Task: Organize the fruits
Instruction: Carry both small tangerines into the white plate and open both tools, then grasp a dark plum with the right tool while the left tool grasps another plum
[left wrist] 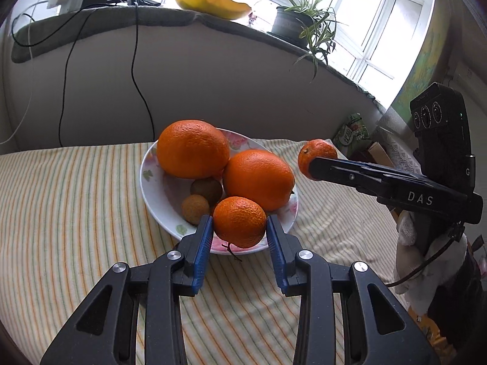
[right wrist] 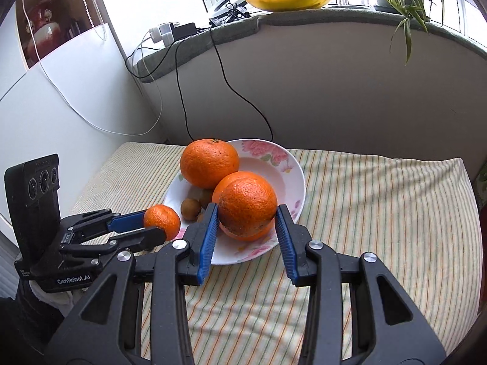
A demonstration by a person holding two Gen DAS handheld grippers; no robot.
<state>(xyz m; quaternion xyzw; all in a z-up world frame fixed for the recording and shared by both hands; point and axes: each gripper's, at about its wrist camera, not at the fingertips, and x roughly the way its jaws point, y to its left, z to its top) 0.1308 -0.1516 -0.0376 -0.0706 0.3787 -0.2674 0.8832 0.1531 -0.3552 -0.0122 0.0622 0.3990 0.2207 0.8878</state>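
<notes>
While both grippers hovered over the bowl near the surface's far edge, the left gripper clamped a small mandarin above the bowl's near rim; the right gripper gripped another mandarin, nearer the middle. Inside lay two large oranges and at least two brown fruits.

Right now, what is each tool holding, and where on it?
The left tool clamps a small mandarin across its sides. The right tool clamps another mandarin the same way, above the bowl.
</notes>
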